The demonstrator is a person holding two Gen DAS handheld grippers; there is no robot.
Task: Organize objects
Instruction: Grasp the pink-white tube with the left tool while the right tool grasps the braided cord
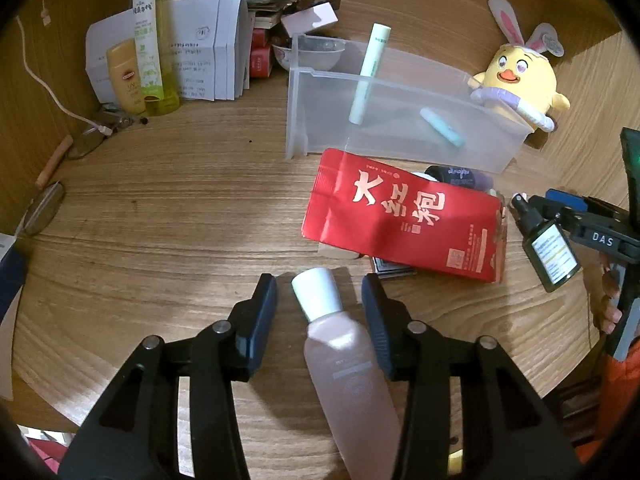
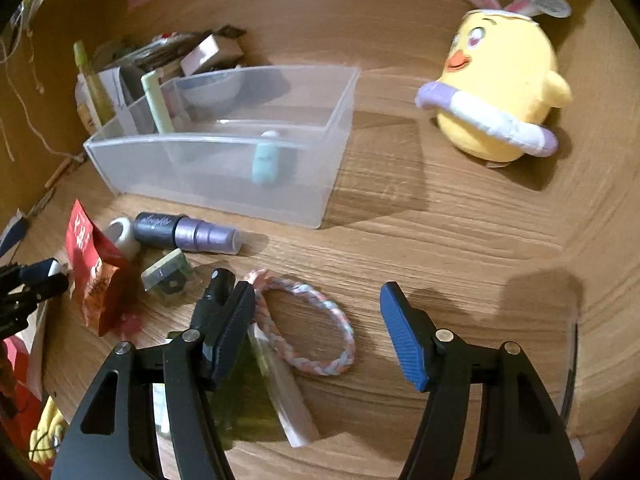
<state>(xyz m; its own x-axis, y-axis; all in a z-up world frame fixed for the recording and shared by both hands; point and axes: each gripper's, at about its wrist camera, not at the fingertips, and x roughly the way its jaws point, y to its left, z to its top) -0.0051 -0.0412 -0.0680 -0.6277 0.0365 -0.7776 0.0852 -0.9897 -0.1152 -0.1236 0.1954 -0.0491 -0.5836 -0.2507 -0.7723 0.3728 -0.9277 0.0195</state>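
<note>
Red pouch [image 1: 404, 216], yellow chick plush [image 2: 500, 92]

Your red pouch [image 1: 404, 216] reads "大红袍" in gold. The right gripper [image 1: 560, 216] body shows you "DAS".

pink bottle [image 1: 348, 364] (white cap), lying flat

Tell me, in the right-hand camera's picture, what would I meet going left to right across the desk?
Red packet → purple tube → clear plastic bin → braided bracelet → yellow chick plush.
</note>
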